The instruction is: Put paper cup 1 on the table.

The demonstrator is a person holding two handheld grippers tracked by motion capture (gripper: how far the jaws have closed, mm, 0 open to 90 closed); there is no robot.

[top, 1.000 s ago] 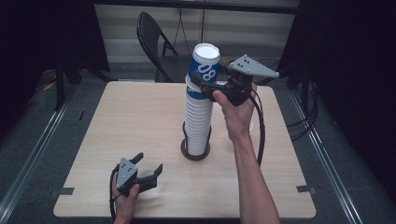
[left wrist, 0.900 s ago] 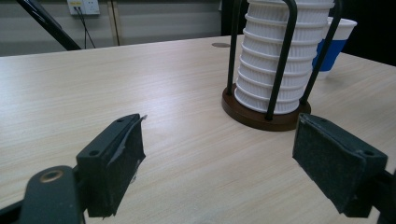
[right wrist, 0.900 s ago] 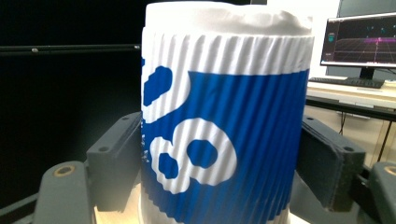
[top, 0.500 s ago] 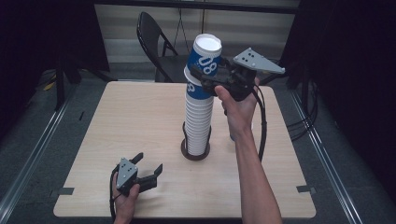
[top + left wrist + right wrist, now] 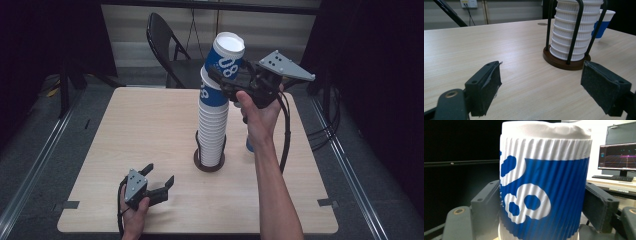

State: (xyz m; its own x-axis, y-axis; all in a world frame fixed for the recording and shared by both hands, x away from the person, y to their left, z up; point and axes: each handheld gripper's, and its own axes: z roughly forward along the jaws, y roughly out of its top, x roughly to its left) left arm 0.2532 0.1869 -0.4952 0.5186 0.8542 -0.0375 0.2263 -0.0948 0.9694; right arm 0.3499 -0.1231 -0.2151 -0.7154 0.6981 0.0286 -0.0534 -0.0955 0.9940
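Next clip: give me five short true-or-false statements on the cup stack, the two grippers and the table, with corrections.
1. The right gripper is clamped on the topmost blue-and-white ribbed paper cup. True.
2. That cup sits straight on the stack. False: it tilts to the right in the high view.
3. The tall stack of white ribbed cups stands in a dark wire holder with a round brown base. True.
4. The left gripper grips a cup. False: its jaws are open, holding nothing.
5. The light wooden table carries no other cup. False: a single blue-and-white cup stands beyond the holder.
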